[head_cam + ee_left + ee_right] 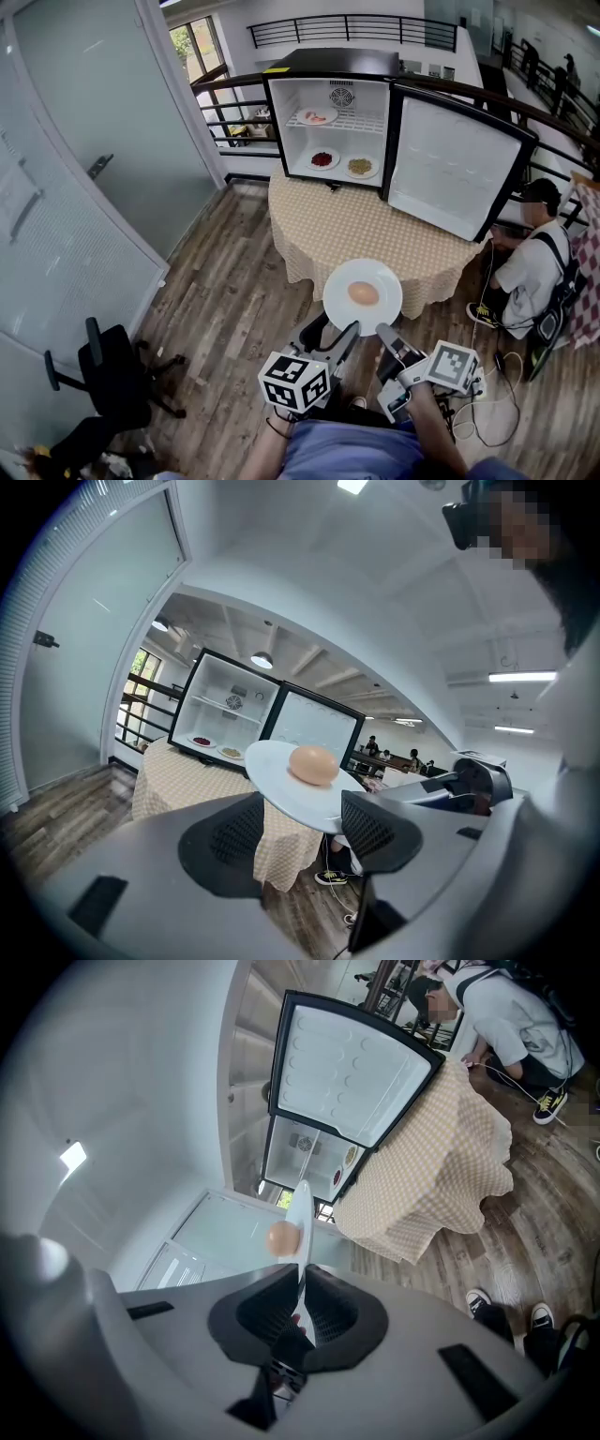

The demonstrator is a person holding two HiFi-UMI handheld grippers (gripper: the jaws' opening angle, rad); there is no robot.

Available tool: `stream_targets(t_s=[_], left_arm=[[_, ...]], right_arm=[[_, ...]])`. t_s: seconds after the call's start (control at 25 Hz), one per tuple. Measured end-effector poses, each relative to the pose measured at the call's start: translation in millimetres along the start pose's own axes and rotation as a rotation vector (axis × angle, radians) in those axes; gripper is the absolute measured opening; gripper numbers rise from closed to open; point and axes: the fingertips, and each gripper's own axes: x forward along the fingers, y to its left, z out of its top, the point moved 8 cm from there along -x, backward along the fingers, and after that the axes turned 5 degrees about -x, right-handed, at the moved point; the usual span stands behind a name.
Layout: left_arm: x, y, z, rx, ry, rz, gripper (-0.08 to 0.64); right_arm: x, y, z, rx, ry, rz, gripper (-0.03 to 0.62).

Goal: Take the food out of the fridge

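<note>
A white plate (362, 296) with a tan egg-shaped food (363, 293) hangs over the floor, just in front of the round table (309, 220). My right gripper (385, 333) is shut on the plate's near rim; in the right gripper view the plate (300, 1215) stands edge-on between the right gripper's (303, 1283) pads. My left gripper (333, 330) is open at the plate's near-left rim; in the left gripper view the left gripper's (302, 829) jaws stand wide apart below the plate (281, 778). The open fridge (281, 131) still holds three plates: one (317, 116) on the shelf, two (322, 159) (360, 167) on its floor.
The fridge door (455, 169) stands swung out to the right over the checked tablecloth. A person (530, 272) sits on the floor right of the table, with cables nearby. A black office chair (112, 375) stands at the lower left, beside glass doors (84, 169).
</note>
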Motion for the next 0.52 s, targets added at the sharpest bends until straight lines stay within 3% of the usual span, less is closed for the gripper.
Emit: stream_targets(t_s=[0.52], left_arm=[[2.7,0.5,0.1,0.0,0.007,0.001,0.261]], right_arm=[[1.5,-1.1,1.7,0.002,-0.005,0.008,0.027]])
